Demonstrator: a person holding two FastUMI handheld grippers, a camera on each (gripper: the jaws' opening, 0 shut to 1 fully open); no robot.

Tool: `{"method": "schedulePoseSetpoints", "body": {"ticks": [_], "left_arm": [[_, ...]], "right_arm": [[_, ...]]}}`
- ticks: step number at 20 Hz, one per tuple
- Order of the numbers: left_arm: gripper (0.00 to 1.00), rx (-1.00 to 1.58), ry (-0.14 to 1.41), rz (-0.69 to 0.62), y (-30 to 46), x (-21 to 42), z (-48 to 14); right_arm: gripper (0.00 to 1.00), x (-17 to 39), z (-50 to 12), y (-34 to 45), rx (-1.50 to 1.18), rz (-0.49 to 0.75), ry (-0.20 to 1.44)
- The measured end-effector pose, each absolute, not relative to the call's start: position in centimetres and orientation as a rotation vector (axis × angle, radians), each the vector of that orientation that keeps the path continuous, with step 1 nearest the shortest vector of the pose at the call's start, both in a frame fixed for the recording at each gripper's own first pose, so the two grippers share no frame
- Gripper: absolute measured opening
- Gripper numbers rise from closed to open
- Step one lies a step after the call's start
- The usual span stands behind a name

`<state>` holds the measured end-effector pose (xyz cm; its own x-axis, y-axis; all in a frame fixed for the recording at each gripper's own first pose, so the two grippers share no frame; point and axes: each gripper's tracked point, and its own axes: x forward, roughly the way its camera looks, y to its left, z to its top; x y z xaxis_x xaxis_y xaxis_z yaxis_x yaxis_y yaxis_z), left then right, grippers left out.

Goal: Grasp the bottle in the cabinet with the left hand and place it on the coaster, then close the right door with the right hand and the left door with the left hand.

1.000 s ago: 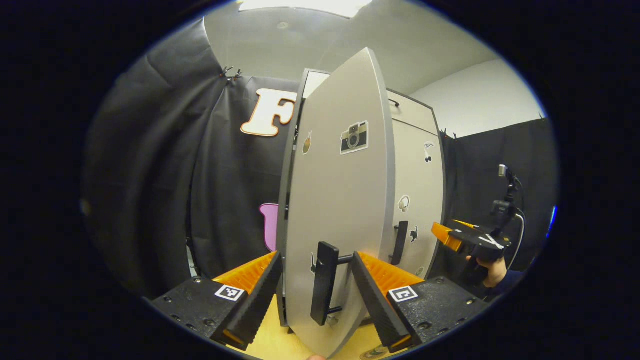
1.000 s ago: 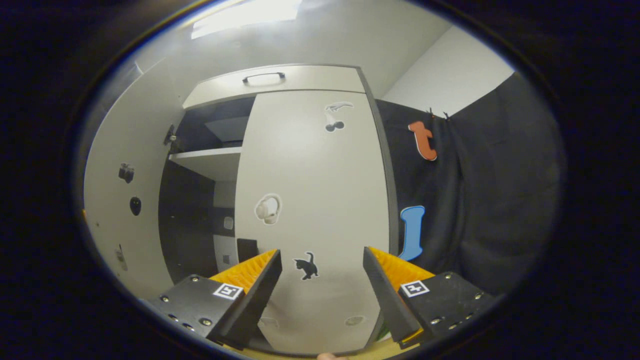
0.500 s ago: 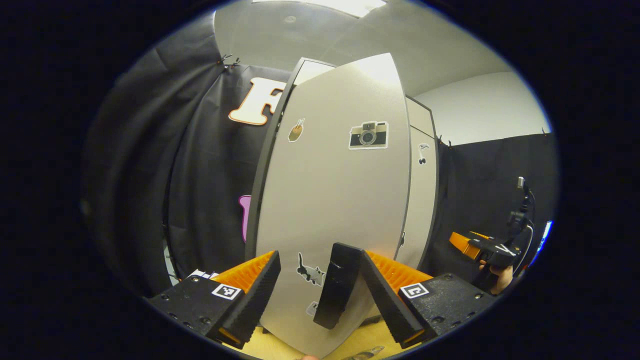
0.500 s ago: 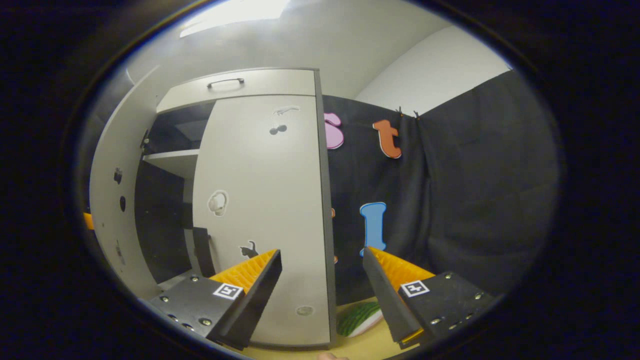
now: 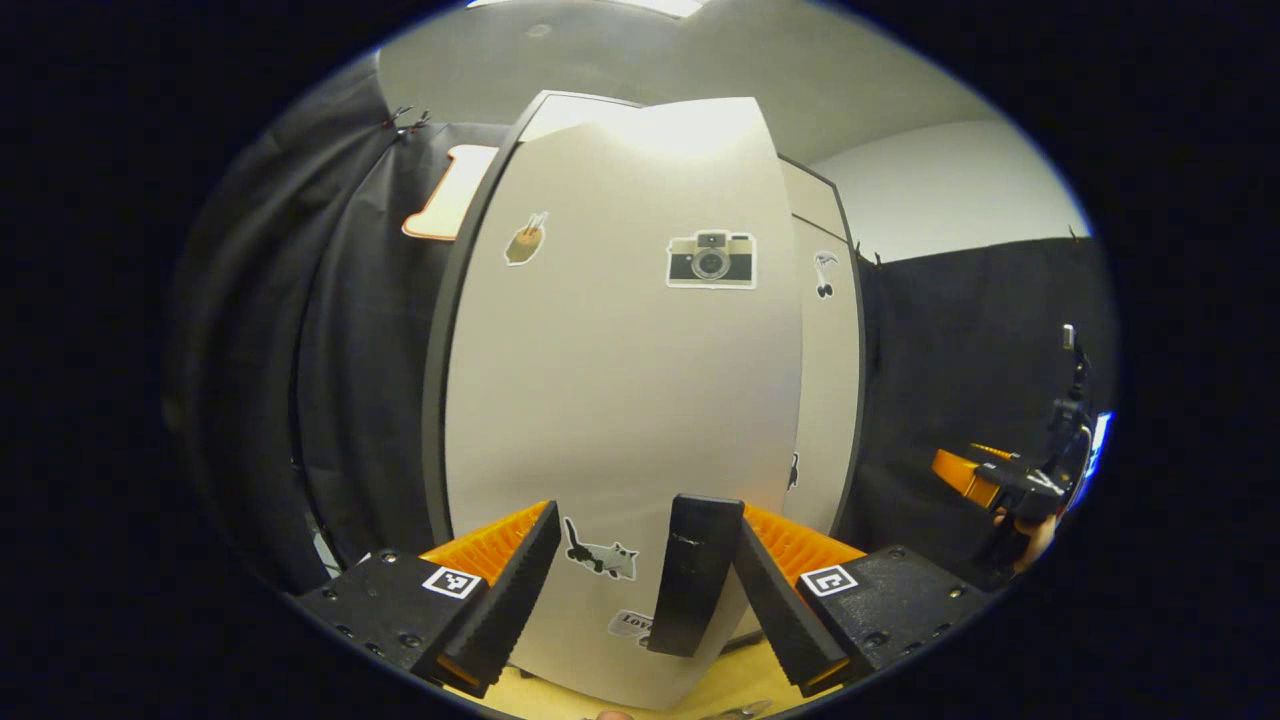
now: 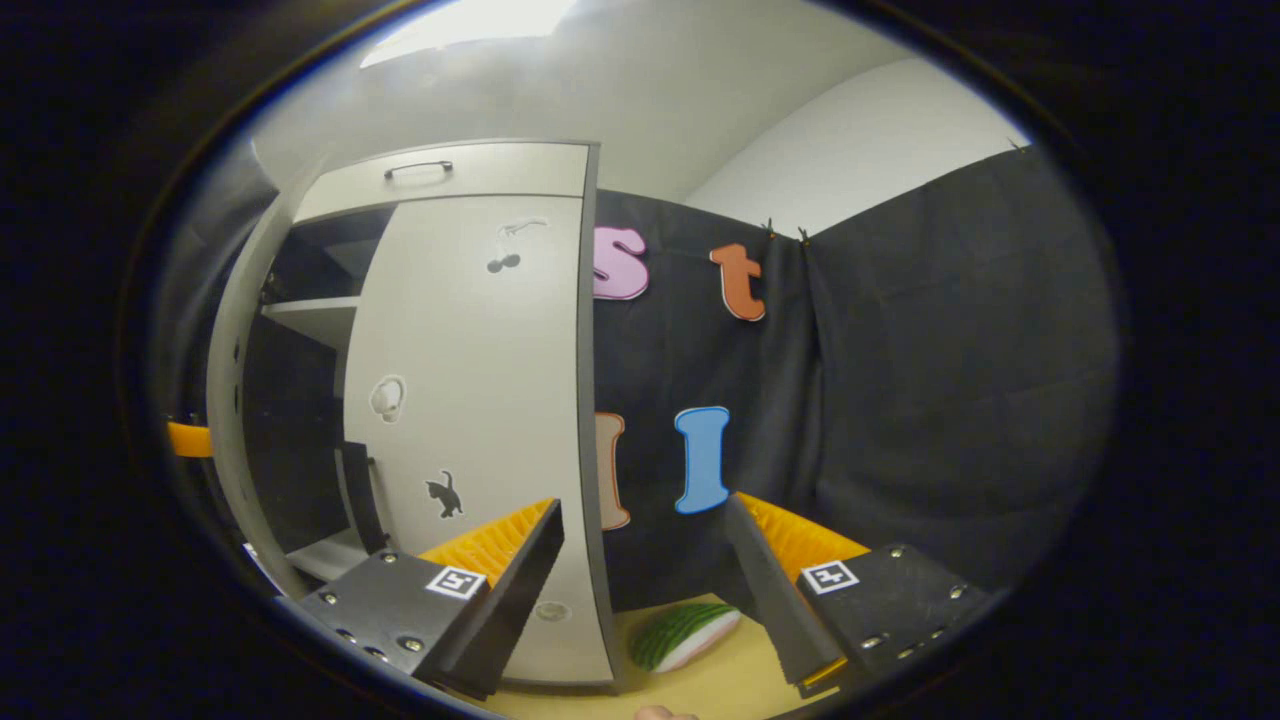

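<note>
My left gripper point(image 5: 640, 585) has fingers spread wide, gripping nothing. The left door point(image 5: 620, 400) fills the left gripper view from 12 to 6 o'clock, nearly flush w/ the cabinet. Its black handle point(image 5: 693, 573) sits btwn my fingers, right against the inner face of the finger at 5 o'clock; can't tell if actually touching. Camera sticker point(image 5: 711, 260) at 12, cat sticker point(image 5: 598, 553) low btwn the fingers. Right door point(image 5: 830, 400) is a thin strip at 2–3 o'clock, looks closed.

My right gripper point(image 6: 645, 580) also has fingers wide apart, nothing held. It also shows in the left gripper view at 3–4 o'clock point(image 5: 975, 478), well clear of the cabinet. In the right gripper view the right door point(image 6: 480, 420) is shut at 9–10 o'clock, w/ a dark gap and shelf point(image 6: 310, 315) left of it. Green-and-white striped object point(image 6: 685, 635) lies on the yellow tabletop point(image 6: 720, 685) at 6 o'clock; can't tell what it is
</note>
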<state>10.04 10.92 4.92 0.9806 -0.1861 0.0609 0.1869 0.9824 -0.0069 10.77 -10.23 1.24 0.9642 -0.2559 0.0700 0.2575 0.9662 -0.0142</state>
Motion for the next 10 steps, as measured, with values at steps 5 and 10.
{"method": "schedulePoseSetpoints", "body": {"ticks": [5, 10], "left_arm": [[1.0, -0.042, -0.051, -0.219, 9.3, 12.4, 4.6], [1.0, -0.035, -0.049, -0.236, 8.5, 14.1, 4.5]], "right_arm": [[0.99, 10.0, 1.0, -12.6, -0.028, -0.299, -0.06], [0.99, 9.5, 0.9, -14.3, -0.033, -0.332, -0.063]]}}
